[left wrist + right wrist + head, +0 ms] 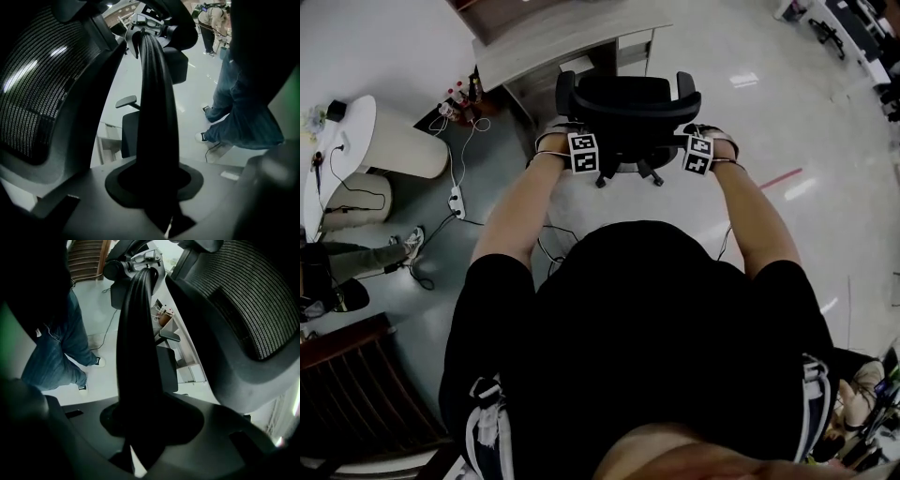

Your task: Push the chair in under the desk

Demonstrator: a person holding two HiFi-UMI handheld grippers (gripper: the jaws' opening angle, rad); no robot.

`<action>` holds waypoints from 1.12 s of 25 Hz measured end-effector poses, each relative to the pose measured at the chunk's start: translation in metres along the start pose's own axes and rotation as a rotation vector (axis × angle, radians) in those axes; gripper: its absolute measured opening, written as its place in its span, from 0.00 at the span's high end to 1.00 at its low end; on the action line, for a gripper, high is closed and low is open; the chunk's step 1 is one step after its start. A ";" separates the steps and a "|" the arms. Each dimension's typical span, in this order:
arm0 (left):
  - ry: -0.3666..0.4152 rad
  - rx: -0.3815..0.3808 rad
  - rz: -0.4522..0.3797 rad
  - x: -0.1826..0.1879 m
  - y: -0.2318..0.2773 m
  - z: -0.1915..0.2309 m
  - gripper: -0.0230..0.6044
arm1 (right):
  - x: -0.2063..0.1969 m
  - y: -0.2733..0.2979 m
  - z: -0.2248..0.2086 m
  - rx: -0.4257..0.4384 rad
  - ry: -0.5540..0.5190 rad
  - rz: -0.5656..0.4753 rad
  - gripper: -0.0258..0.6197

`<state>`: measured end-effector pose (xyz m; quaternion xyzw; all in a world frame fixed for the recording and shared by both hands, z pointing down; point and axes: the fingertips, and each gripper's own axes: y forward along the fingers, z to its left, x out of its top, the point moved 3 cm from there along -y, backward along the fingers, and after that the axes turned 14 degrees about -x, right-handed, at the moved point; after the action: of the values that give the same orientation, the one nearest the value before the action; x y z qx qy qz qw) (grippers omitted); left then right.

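— Glossy floor point(825, 122) in your head view. Where's the chair point(628, 103)?
— Just before the worktop point(544, 47); marker cubes point(583, 153) hide your jaws there. Left gripper view: your left tool point(572, 139) clamps the chair's ribbed black bar point(157, 117), curved mesh back point(33, 93) beside it. Right gripper view: your right tool point(705, 139) clenches a matching bar point(136, 357), mesh opposite.

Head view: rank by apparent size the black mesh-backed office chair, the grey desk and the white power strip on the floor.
1. Grey desk and black mesh-backed office chair: too alike to rank, and the desk stands farther off.
2. White power strip: clearly smallest.
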<state>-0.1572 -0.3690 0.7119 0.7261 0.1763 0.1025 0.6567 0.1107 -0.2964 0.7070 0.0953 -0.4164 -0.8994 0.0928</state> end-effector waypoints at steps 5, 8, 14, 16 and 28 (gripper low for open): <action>-0.099 0.008 0.016 -0.037 -0.003 -0.009 0.81 | 0.038 0.021 -0.016 0.006 -0.076 -0.070 0.77; -0.140 0.014 0.023 -0.056 -0.005 -0.013 0.81 | 0.059 0.030 -0.022 0.007 -0.105 -0.101 0.77; -0.216 0.020 0.029 -0.093 -0.009 -0.022 0.81 | 0.102 0.044 -0.035 0.009 -0.159 -0.153 0.76; -0.234 0.023 0.033 -0.105 -0.010 -0.021 0.82 | 0.115 0.050 -0.041 0.010 -0.172 -0.167 0.76; -0.289 0.040 0.042 -0.139 -0.010 0.009 0.82 | 0.149 0.085 -0.078 0.002 -0.195 -0.205 0.74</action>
<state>-0.2826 -0.4315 0.7127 0.7498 0.0668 0.0073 0.6582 -0.0060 -0.4442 0.7084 0.0496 -0.4122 -0.9089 -0.0404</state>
